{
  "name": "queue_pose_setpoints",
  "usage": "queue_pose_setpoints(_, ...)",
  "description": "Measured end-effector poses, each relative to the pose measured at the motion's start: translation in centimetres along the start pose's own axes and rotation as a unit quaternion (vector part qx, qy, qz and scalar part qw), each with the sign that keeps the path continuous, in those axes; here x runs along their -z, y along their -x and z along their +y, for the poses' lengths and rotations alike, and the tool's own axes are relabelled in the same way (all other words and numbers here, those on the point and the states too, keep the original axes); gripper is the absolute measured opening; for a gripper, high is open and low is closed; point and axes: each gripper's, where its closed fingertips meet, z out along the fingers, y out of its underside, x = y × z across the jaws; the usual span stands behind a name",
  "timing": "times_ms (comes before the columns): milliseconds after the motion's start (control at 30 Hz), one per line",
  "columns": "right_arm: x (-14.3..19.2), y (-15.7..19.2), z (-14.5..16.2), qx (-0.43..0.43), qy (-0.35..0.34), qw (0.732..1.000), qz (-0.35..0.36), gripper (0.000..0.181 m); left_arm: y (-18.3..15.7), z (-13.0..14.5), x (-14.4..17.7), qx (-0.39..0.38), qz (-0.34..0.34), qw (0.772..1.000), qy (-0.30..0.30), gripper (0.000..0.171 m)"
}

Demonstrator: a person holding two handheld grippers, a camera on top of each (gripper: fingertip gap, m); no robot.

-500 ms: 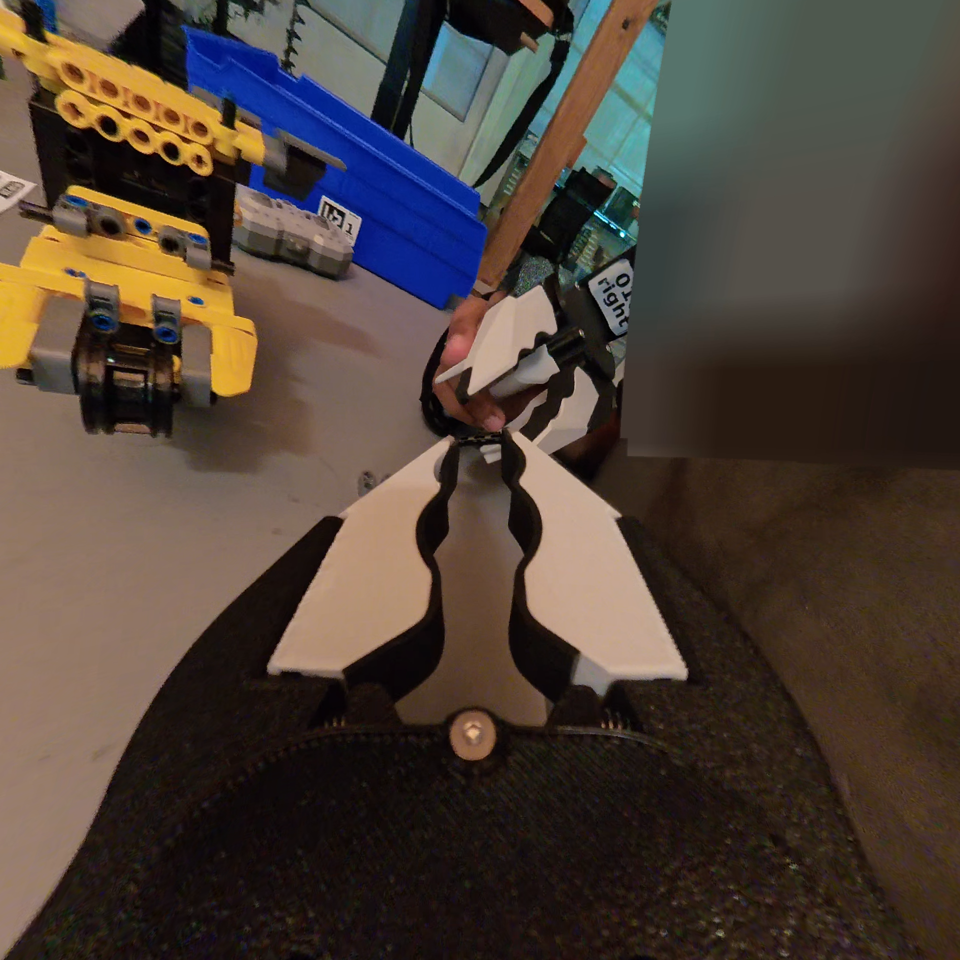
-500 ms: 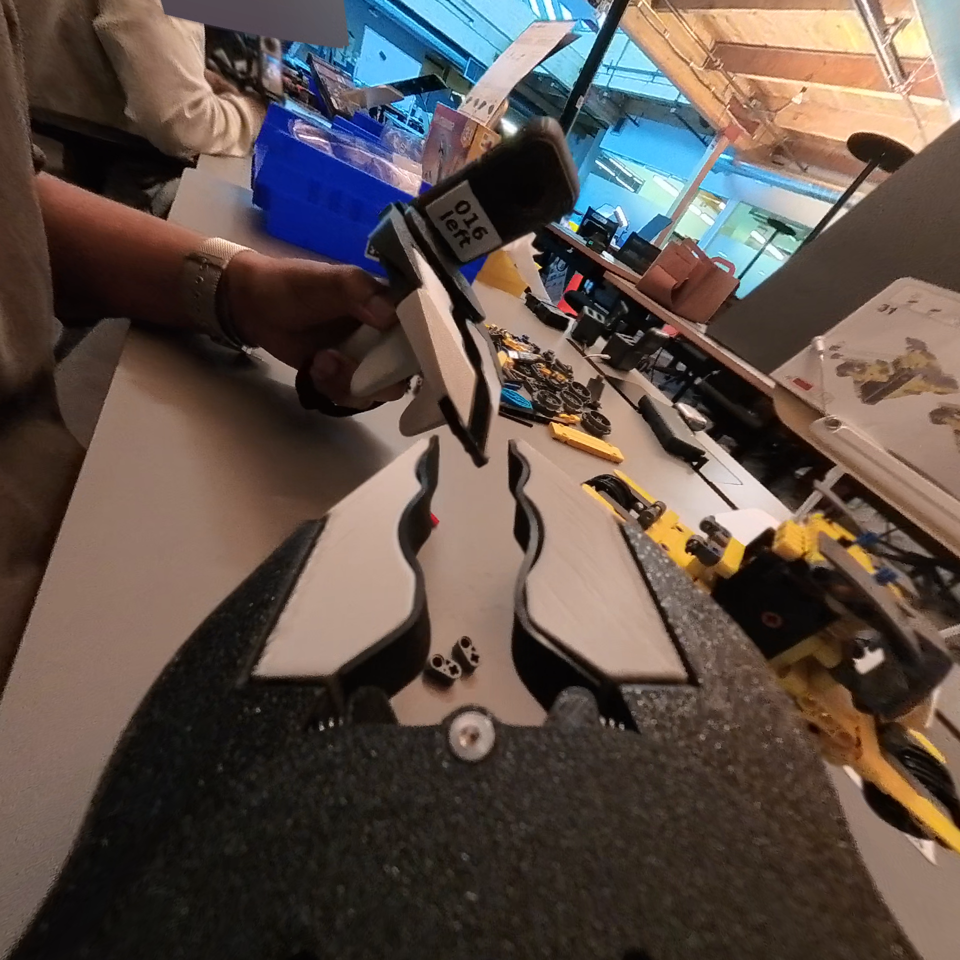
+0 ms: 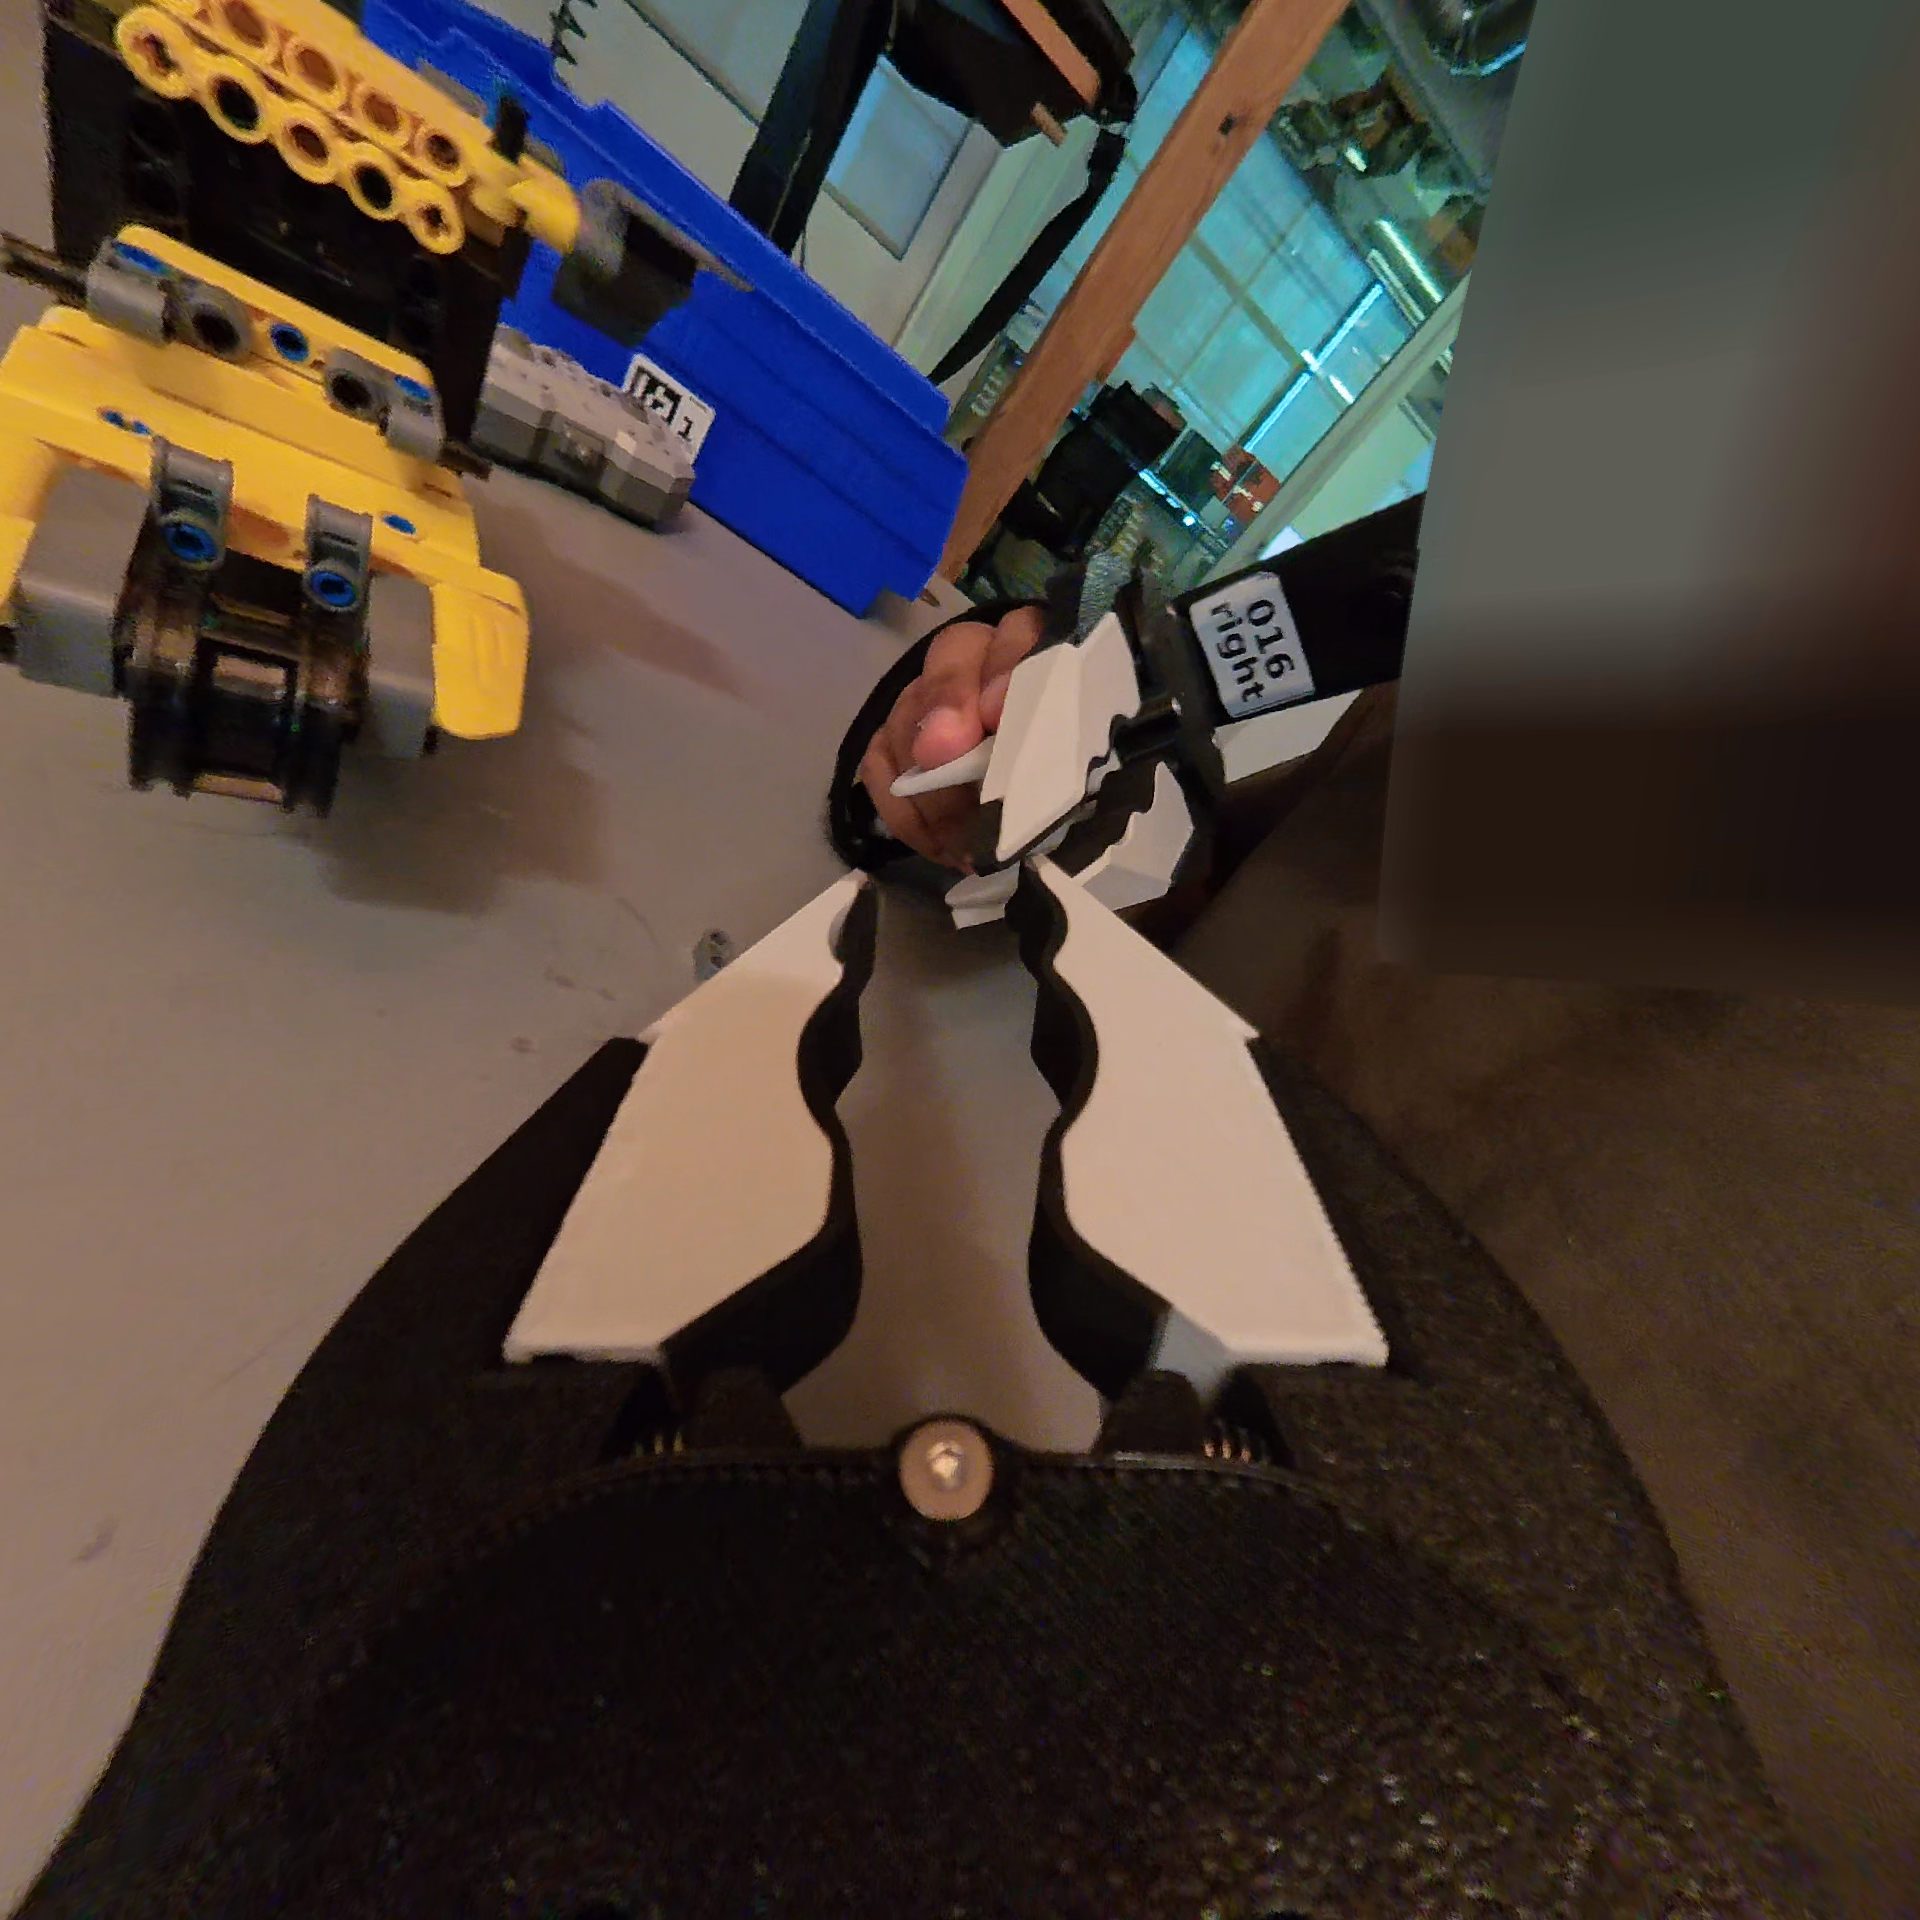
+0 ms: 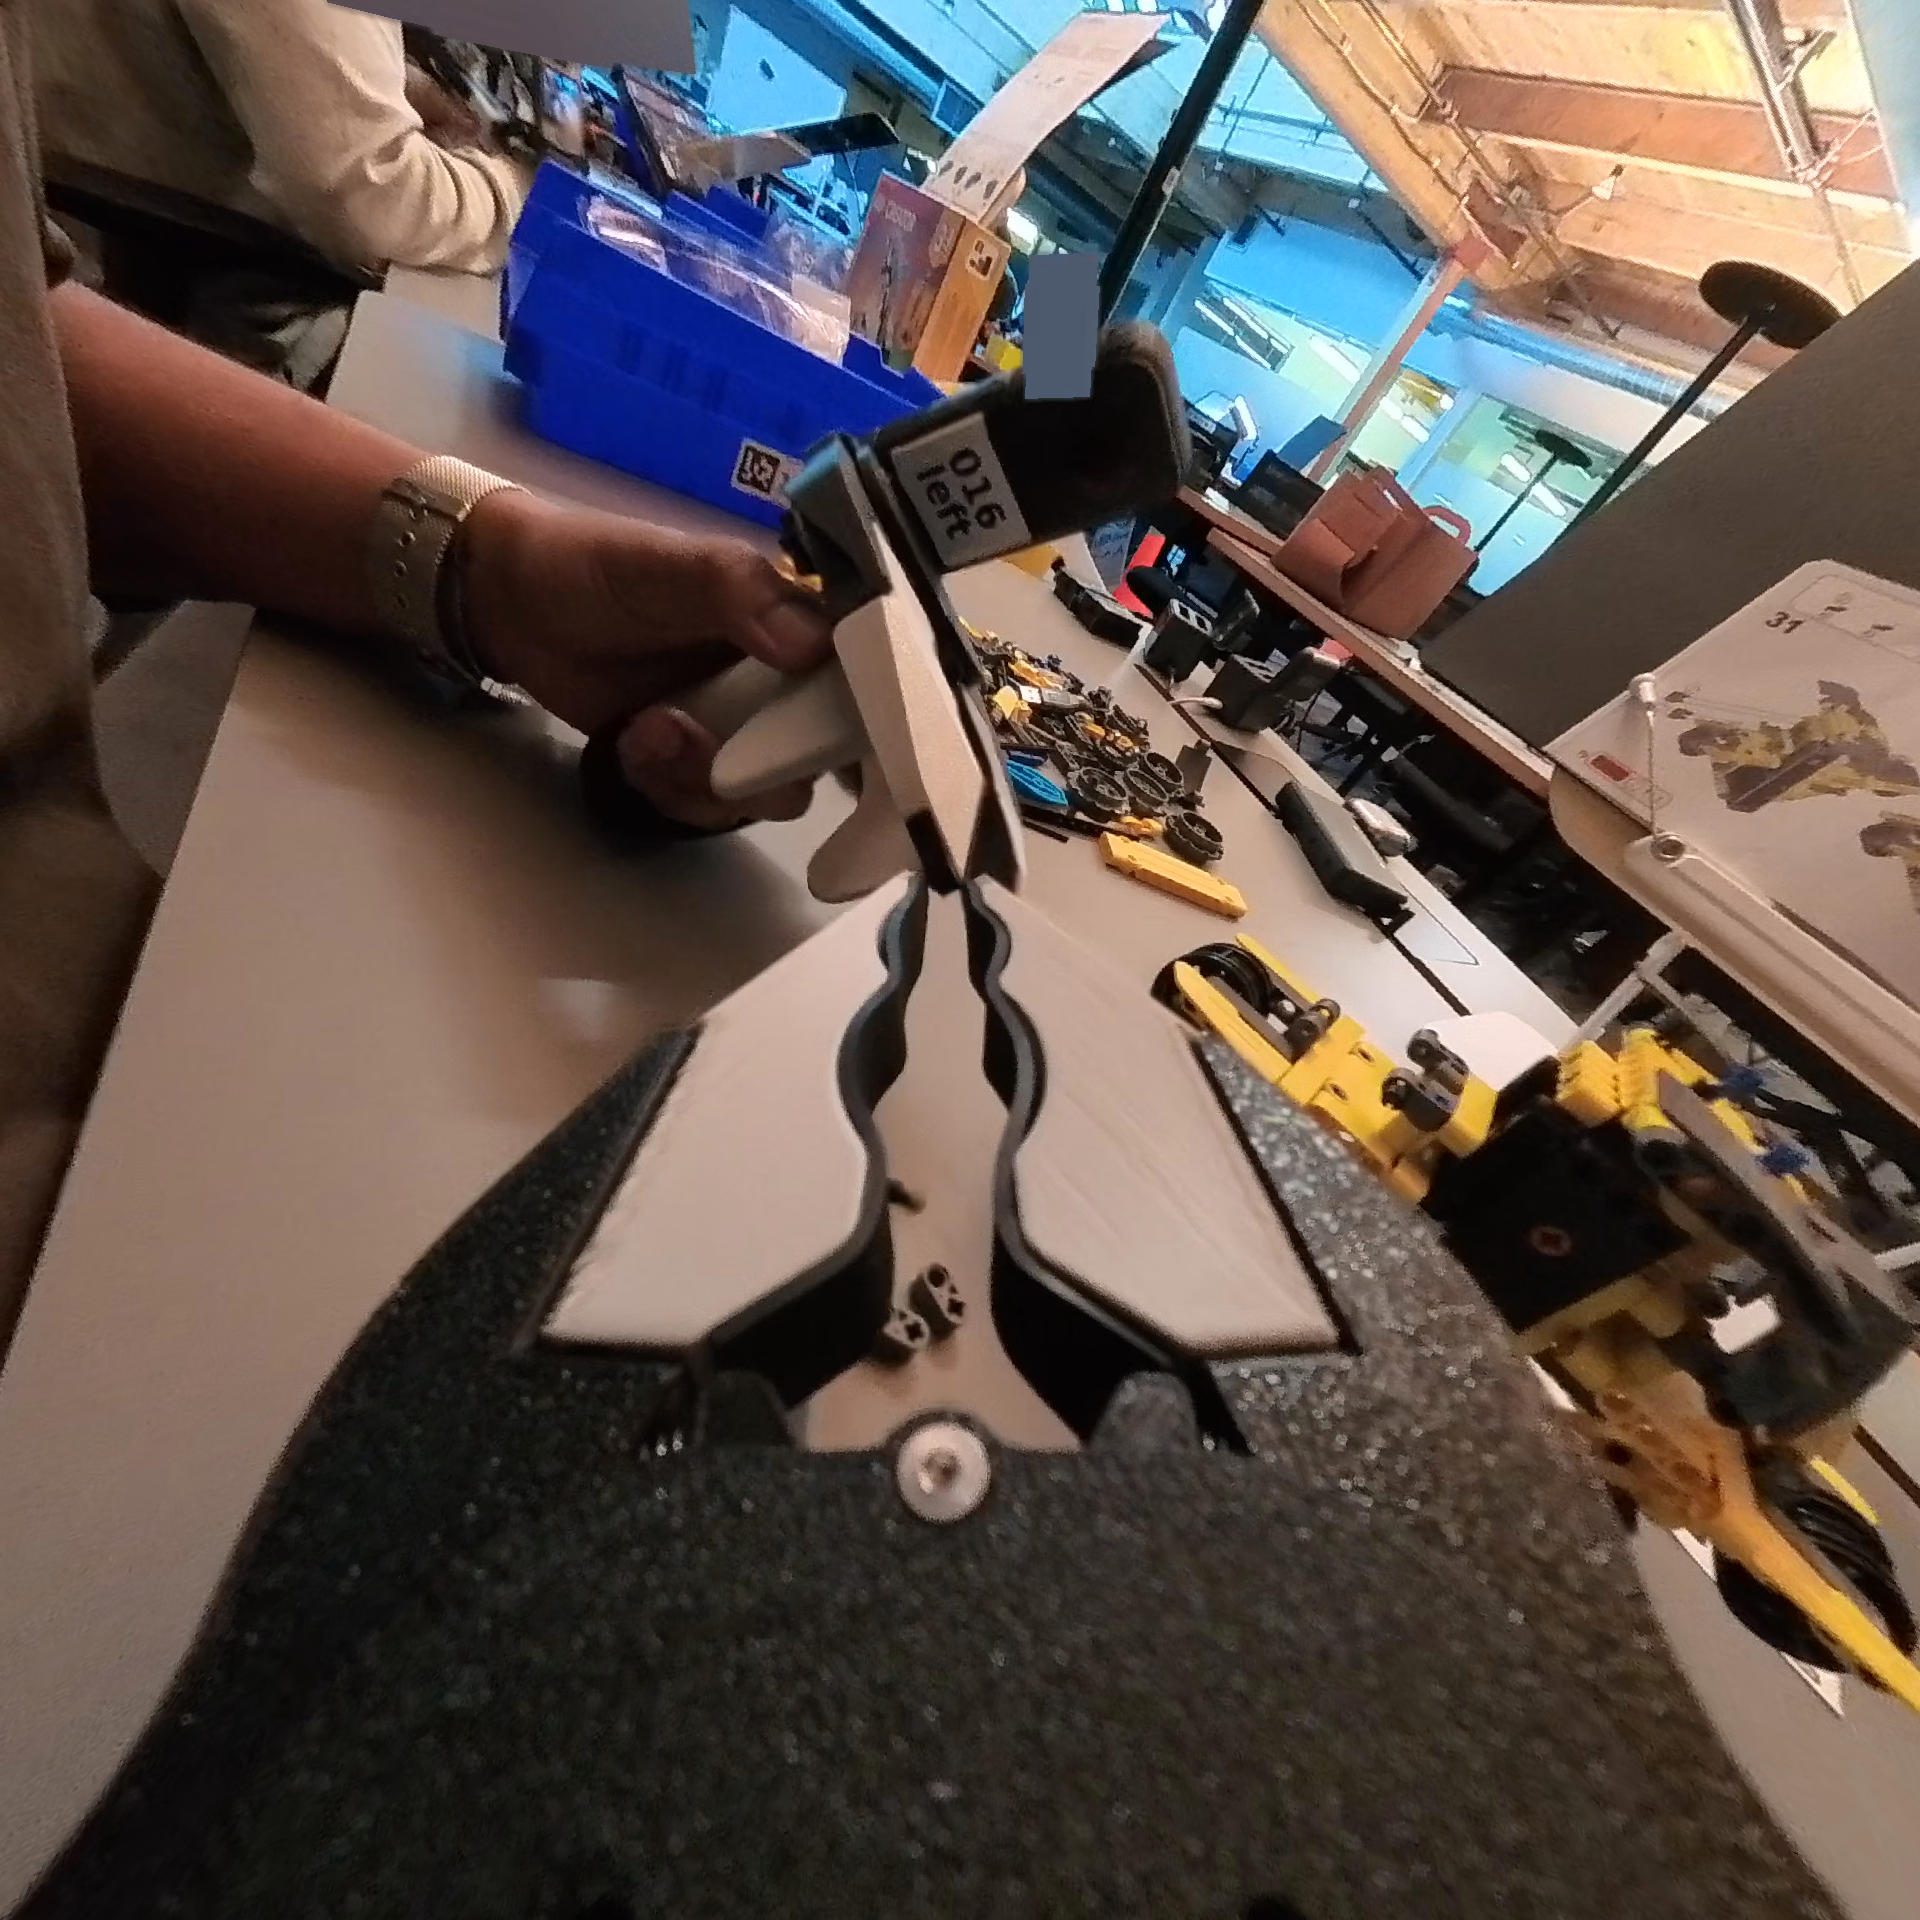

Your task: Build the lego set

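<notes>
Left gripper (image 3: pixel 942 894) has its white jaws parted by a clear gap, with nothing visible between them. Tip to tip against it, the right gripper (image 4: pixel 943 899) has its jaws drawn almost closed. Whether anything thin sits pinched there is hard to say, since the other tool's tips cover the spot. Two small dark connector pieces (image 4: pixel 930 1309) lie on the grey tabletop (image 3: pixel 312 1039) below. A yellow and black brick-built vehicle (image 3: pixel 239 582) stands well to the left, partly cut off.
</notes>
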Motion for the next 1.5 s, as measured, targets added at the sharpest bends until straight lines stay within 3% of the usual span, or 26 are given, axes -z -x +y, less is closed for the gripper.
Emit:
queue_pose_setpoints(133,1.0,-2.0,0.6,-0.002,0.005,0.999,0.043,0.004,0.4,-1.2,1.1,-0.004,-0.013,0.999,-0.033,0.034)
queue_pose_setpoints(200,1.9,-3.6,0.6,-0.046,-0.007,0.997,0.064,0.017,0.5,-1.9,1.9,0.004,-0.014,0.998,-0.059,0.034)
queue_pose_setpoints(333,3.5,-7.1,0.8,-0.152,-0.037,0.981,0.115,0.022,1.0,-2.1,2.4,-0.009,-0.040,0.997,-0.063,0.030)
queue_pose_setpoints(467,4.5,-9.1,1.6,-0.229,-0.050,0.963,0.136,0.026,2.6,0.0,1.1,-0.069,-0.129,0.989,0.017,0.026)
queue_pose_setpoints(633,4.4,-9.0,1.6,-0.229,-0.045,0.963,0.137,0.028,5.4,2.2,0.0,-0.154,-0.255,0.947,0.124,0.022)
queue_pose_setpoints(733,4.0,-8.5,1.6,-0.211,-0.034,0.968,0.134,0.028,6.8,3.5,-0.5,-0.185,-0.289,0.920,0.187,0.029)
queue_pose_setpoints(833,3.8,-8.2,1.6,-0.199,-0.028,0.971,0.132,0.028,7.5,4.3,-1.0,-0.202,-0.299,0.905,0.223,0.043)
queue_pose_setpoints(967,3.8,-8.2,1.6,-0.194,-0.025,0.971,0.136,0.028,7.6,4.5,-2.0,-0.210,-0.292,0.903,0.235,0.044)
queue_pose_setpoints(1267,4.5,-8.7,1.6,-0.213,-0.036,0.966,0.143,0.028,6.8,5.2,-2.2,-0.197,-0.268,0.910,0.245,0.011)
queue_pose_setpoints(1367,4.5,-8.7,1.6,-0.212,-0.035,0.966,0.145,0.028,7.0,5.1,-2.1,-0.194,-0.276,0.909,0.244,0.008)
queue_pose_setpoints(1500,4.5,-8.6,1.6,-0.207,-0.031,0.967,0.144,0.028,7.4,4.8,-2.2,-0.189,-0.291,0.907,0.239,0.031)
